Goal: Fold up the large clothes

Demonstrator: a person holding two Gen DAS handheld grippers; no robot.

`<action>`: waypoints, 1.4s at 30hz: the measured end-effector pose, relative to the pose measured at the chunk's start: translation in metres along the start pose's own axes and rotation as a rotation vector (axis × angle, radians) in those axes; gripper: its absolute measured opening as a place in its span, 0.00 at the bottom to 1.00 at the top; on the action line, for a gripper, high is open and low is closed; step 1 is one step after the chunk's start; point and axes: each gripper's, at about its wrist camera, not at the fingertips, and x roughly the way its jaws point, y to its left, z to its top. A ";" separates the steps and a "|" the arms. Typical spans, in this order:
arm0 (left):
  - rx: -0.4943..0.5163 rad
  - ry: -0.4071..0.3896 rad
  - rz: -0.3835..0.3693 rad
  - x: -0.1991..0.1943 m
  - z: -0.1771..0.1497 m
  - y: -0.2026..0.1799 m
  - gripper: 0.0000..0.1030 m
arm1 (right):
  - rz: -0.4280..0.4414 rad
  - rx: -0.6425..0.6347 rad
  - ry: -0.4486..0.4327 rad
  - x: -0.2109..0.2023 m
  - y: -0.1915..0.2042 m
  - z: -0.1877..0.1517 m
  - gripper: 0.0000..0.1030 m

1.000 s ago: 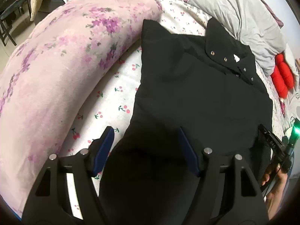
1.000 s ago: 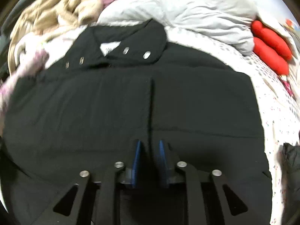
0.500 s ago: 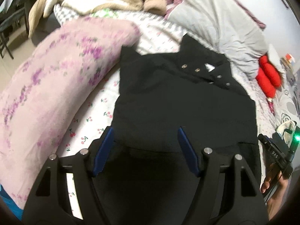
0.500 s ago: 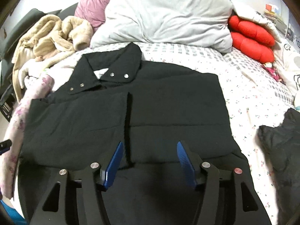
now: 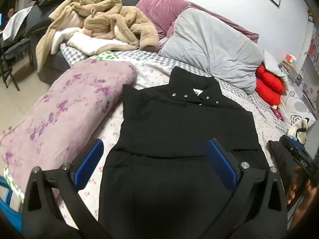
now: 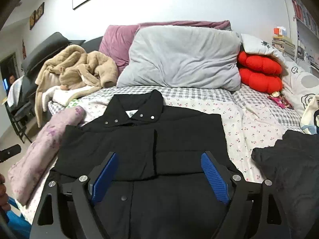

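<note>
black jacket [image 6: 139, 149]: one | left hand-held gripper [image 5: 155, 159] spread | right hand-held gripper [image 6: 159, 174] spread

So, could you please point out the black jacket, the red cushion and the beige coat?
black jacket [image 6: 179, 137]: right wrist view, on its right front panel.
red cushion [image 6: 259, 79]: right wrist view, on its lower lobe.
beige coat [image 5: 111, 20]: left wrist view, on its crumpled middle.

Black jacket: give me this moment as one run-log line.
black jacket: partly folded on bed, collar toward pillows | left gripper: open, empty | right gripper: open, empty
</note>
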 end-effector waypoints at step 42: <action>0.008 0.240 0.034 -0.041 -0.209 0.057 0.96 | -0.124 0.427 0.413 -0.104 -0.152 -0.224 0.76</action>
